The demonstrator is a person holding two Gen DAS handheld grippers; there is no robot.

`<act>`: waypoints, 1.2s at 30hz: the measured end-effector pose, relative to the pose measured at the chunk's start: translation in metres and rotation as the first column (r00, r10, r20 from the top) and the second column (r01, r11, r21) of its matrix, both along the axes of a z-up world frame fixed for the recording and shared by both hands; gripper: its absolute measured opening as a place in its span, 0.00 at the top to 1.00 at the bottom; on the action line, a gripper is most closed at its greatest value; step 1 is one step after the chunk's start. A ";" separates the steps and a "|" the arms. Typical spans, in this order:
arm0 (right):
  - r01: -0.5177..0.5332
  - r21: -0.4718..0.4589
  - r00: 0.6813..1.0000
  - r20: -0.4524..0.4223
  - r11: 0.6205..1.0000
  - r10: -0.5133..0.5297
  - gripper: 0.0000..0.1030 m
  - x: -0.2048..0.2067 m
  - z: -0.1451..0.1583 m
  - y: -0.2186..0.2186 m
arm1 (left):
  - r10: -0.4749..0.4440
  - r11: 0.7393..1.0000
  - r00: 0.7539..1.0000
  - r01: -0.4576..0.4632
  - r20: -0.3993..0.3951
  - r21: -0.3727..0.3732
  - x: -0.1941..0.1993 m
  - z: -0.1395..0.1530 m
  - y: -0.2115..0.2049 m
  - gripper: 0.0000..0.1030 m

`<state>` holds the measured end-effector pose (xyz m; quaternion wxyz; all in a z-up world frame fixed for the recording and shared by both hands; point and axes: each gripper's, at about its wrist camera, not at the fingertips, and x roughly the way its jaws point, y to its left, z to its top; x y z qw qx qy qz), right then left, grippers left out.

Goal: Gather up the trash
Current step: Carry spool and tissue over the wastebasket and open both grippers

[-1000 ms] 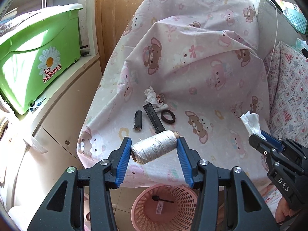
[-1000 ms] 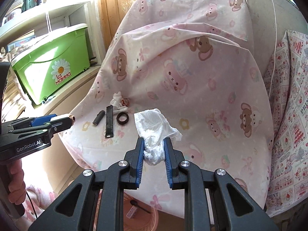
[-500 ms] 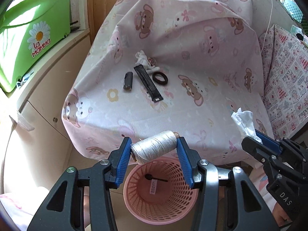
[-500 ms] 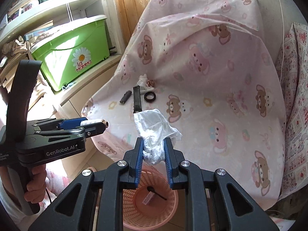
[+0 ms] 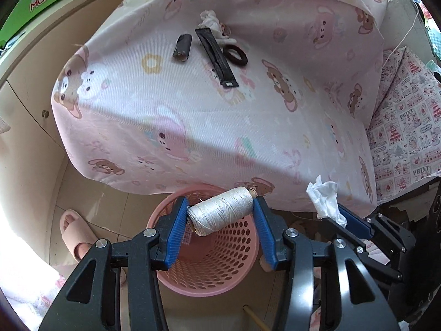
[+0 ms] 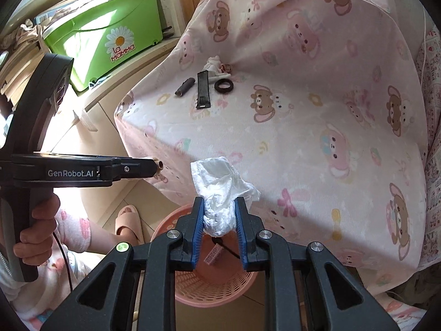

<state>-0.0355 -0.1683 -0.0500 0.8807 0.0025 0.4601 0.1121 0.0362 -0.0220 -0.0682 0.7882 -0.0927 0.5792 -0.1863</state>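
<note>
A spool (image 5: 222, 211) of pale thread is clamped end to end in the left gripper (image 5: 220, 220) and is held above the pink basket (image 5: 242, 251) on the floor. A crumpled tissue (image 6: 220, 193) is pinched in the right gripper (image 6: 219, 231), also over the basket. The spool is judged light and firm, best gripped at its ends, since the wound thread may slip. The tissue is judged soft and nearly weightless, so it may cling to the pads when released. A black strip (image 5: 216, 56), ring (image 5: 234, 55), small cylinder (image 5: 182, 47) and white wad (image 5: 209, 20) are left on the pink cloth (image 5: 275, 115).
</note>
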 end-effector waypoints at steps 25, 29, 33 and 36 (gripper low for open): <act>-0.074 -0.202 0.935 -0.354 0.976 -0.002 0.78 0.039 -0.150 0.033 | 0.109 0.963 0.954 -0.031 -0.280 0.269 0.023 -0.132 -0.012 0.54; -0.084 -0.223 0.918 -0.395 0.971 -0.012 0.78 0.041 -0.168 0.035 | 0.107 0.962 0.938 -0.014 -0.328 0.274 0.022 -0.148 -0.010 0.54; -0.092 -0.220 0.906 -0.423 0.971 -0.010 0.74 0.040 -0.180 0.037 | 0.120 0.959 0.922 -0.012 -0.369 0.282 0.020 -0.164 -0.008 0.54; -0.107 -0.227 0.897 -0.441 0.968 -0.004 0.67 0.040 -0.189 0.041 | 0.110 0.946 0.925 0.014 -0.363 0.324 0.018 -0.168 -0.013 0.54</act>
